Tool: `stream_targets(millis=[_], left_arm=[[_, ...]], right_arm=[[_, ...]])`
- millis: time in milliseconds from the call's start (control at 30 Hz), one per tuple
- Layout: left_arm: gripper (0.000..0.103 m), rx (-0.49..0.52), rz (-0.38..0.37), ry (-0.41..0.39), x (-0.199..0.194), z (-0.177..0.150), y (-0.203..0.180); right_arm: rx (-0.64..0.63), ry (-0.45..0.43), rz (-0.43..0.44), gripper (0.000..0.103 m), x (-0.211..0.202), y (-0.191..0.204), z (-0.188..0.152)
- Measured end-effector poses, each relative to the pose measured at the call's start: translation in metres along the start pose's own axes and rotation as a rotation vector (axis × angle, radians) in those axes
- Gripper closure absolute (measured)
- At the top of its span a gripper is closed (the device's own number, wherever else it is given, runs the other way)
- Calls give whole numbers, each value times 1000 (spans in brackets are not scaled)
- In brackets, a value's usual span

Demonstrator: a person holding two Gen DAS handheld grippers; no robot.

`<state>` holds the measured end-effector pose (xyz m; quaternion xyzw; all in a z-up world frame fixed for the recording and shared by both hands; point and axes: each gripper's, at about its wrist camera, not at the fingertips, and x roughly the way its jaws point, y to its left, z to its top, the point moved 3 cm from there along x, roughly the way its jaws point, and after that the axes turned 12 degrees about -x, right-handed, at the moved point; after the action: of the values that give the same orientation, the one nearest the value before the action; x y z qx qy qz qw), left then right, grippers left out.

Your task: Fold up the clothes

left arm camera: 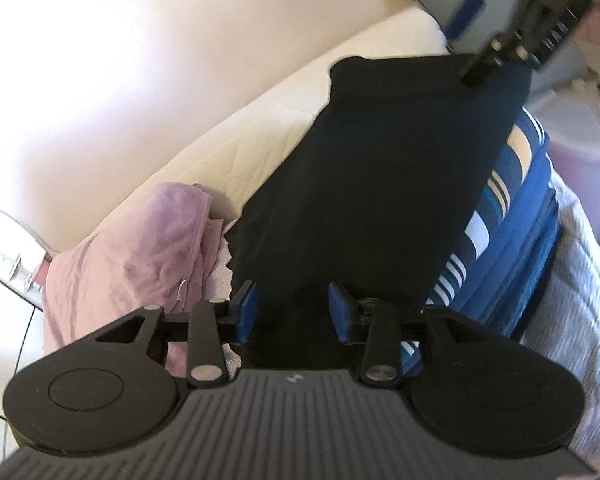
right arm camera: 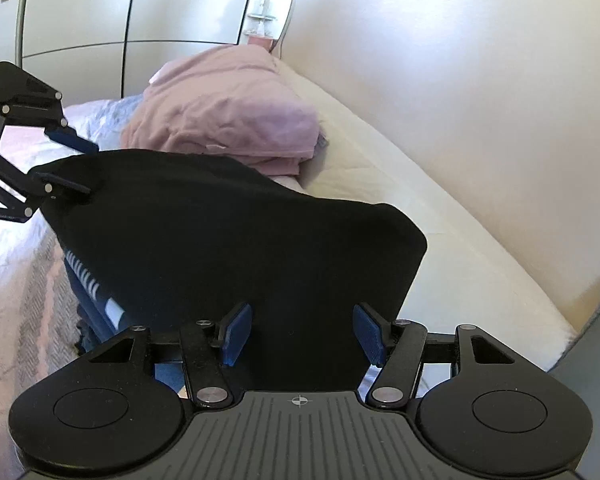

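Observation:
A black folded garment (left arm camera: 380, 168) lies flat on top of a blue striped folded garment (left arm camera: 496, 216) on the bed; it also shows in the right wrist view (right arm camera: 236, 240). My left gripper (left arm camera: 294, 312) is open, its blue pads (left arm camera: 247, 308) spread over the garment's near end. My right gripper (right arm camera: 300, 334) is open over the garment's other end. Each gripper shows in the other's view: the right one (left arm camera: 480, 40) at the far end, the left one (right arm camera: 66, 160) open at the far left corner.
A crumpled pink garment (left arm camera: 140, 248) lies beside the black one, also seen in the right wrist view (right arm camera: 228, 108). The white mattress (right arm camera: 420, 208) runs along a pale wall. A grey-white bedspread (left arm camera: 572, 280) covers the bed's edge. Wardrobe doors (right arm camera: 100, 12) stand behind.

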<state>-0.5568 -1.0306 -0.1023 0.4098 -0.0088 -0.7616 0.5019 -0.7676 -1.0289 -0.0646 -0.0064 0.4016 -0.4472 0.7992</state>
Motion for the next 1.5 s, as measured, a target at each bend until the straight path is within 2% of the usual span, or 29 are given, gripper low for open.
stream_targets(millis=[133, 533, 667, 900, 967, 1000, 1067, 1233, 1367, 1500], left_arm=[[68, 25, -2, 7, 3, -1, -4], [63, -108, 47, 8, -38, -1, 14], [56, -178, 79, 20, -53, -6, 22], [41, -368, 121, 109, -80, -41, 19], [31, -426, 131, 135, -85, -50, 18], [28, -458, 130, 143, -88, -54, 18], [16, -521, 128, 143, -98, -61, 18], [2, -640, 75, 123, -126, -75, 16], [1, -650, 9, 126, -162, -88, 7], [1, -654, -3, 110, -198, -106, -3]], right_arm=[[7, 0, -5, 43, -2, 1, 1], [42, -16, -20, 43, -12, 2, 10], [54, -25, -34, 43, -21, 4, 13], [129, -21, -61, 42, -47, 18, 5], [163, -10, -67, 38, -55, 26, 1], [185, -5, -71, 36, -60, 29, -1], [241, 2, -83, 26, -71, 38, -6], [341, 47, -127, 20, -110, 79, -13], [456, 80, -164, 14, -151, 123, -25], [527, 121, -179, 13, -185, 172, -36]])
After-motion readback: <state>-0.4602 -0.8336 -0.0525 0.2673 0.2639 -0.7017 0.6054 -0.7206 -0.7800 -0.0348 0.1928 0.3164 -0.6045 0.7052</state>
